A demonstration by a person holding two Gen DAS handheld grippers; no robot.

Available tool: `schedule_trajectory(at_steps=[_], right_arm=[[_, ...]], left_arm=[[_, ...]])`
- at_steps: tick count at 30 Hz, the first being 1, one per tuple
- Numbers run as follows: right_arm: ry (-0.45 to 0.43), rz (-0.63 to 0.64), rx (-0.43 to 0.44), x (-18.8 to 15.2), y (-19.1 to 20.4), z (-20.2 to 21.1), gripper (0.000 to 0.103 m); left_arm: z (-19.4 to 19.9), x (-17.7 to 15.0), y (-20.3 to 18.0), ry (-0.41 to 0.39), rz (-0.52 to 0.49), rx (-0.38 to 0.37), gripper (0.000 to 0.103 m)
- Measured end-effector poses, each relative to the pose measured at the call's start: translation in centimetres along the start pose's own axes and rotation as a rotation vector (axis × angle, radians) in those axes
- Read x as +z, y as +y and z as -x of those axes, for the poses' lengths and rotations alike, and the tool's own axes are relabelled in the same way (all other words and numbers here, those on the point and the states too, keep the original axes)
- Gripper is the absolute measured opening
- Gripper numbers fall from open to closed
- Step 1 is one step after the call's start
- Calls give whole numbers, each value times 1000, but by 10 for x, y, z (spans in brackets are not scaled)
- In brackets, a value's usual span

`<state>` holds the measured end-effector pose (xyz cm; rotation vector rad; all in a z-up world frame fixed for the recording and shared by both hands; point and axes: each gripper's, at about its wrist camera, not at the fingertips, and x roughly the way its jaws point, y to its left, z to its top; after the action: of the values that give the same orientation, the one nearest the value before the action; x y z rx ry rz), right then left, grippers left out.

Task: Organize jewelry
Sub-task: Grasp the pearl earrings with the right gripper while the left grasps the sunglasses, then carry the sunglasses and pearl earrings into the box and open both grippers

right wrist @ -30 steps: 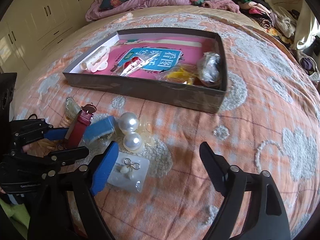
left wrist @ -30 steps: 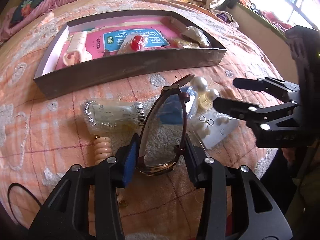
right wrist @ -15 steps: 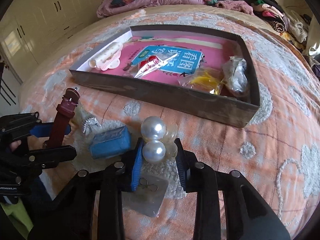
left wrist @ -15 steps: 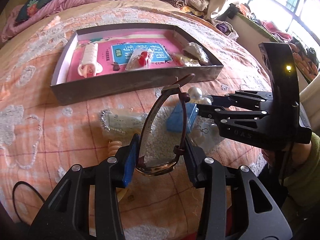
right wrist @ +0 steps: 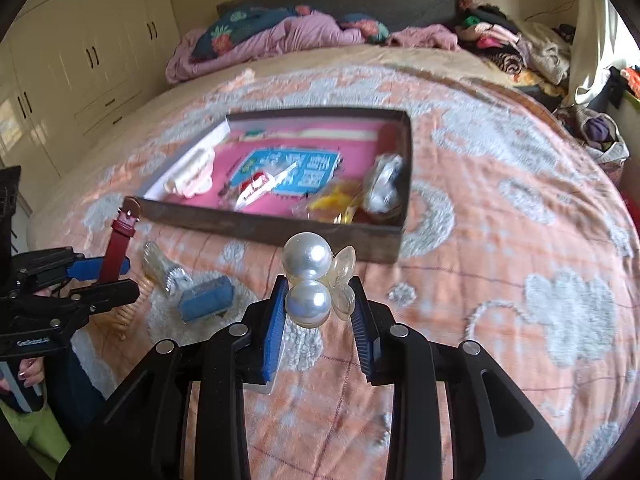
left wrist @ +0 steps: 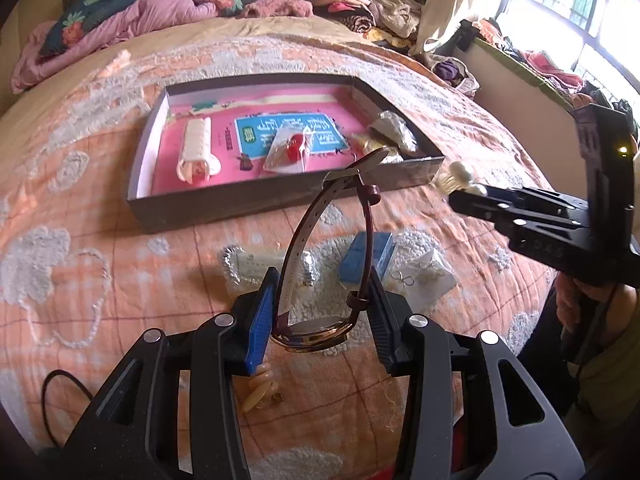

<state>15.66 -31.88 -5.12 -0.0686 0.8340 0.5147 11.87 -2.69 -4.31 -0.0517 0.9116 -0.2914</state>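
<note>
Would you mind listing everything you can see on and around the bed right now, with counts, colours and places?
Box: one, grey walls, pink floor, on the bedspread.
Hair clip: one, cream, left inside box.
Red piece in clear packet: one, middle of box.
Clear packets: about two, yellow and silvery contents, right inside box.
Blue block: one, on bedspread.
Earring card: one, clear bag, beside blue block.
Bedspread: one, orange and white.
Watch: one, maroon strap, in left gripper.
Pearl clip: one, white, in right gripper.
</note>
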Motion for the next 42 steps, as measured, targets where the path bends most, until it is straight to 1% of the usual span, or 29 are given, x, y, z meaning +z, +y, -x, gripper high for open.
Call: schedule_trajectory(at_steps=[6, 13, 20, 28, 42], right_arm=[[-57, 1, 4, 6, 2, 23, 29], [-88, 9, -2, 11, 5, 37, 29], [-123, 30, 10, 19, 15, 50, 29], [-155, 53, 21, 32, 24, 57, 29], [-191, 60, 14, 54, 31, 61, 29]], left_arm=[[11, 7, 3, -32, 13, 14, 34], [25, 17, 7, -77, 12, 37, 34], [36, 26, 12, -114, 19, 53, 34], [47, 39, 18, -156, 30, 69, 34], [51, 59, 26, -196, 49, 78, 34]])
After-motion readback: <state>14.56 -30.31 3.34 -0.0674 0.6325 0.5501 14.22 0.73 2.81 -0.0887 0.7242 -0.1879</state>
